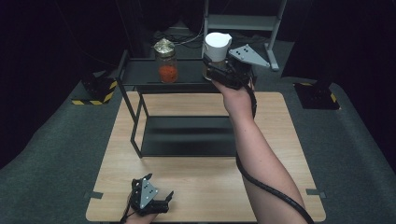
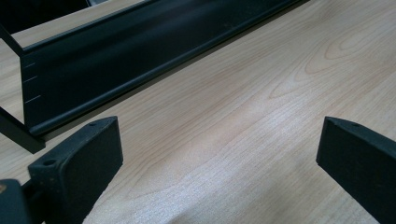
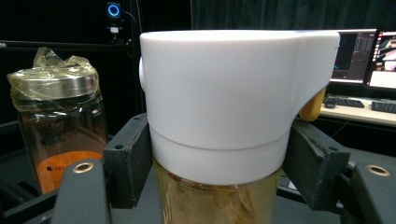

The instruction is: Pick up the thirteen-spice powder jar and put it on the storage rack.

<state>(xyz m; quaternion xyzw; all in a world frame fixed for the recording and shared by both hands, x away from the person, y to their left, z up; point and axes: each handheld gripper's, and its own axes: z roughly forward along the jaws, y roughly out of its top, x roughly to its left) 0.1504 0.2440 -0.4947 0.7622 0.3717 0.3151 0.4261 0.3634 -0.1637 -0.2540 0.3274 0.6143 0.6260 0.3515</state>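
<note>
A clear jar with a tall white lid (image 1: 217, 46) and brownish contents (image 3: 219, 200) stands at the right of the black shelf's top level (image 1: 140, 72). My right gripper (image 1: 211, 70) is shut on it just below the lid, one black pad (image 3: 128, 158) pressing on each side. To its left stands a glass jar of orange-red powder (image 1: 167, 61) with a metal lid under crinkled plastic (image 3: 58, 126). My left gripper (image 1: 156, 195) rests at the table's near edge, open, with bare wood between its pads (image 2: 81, 158).
The black two-level shelf (image 1: 187, 135) stands on the wooden table (image 1: 271, 121), its lower tray (image 2: 116, 60) ahead of the left gripper. Dark grey cloth surrounds the table. A metal frame (image 1: 243, 21) stands behind, and monitors (image 3: 359, 56) glow at the far right.
</note>
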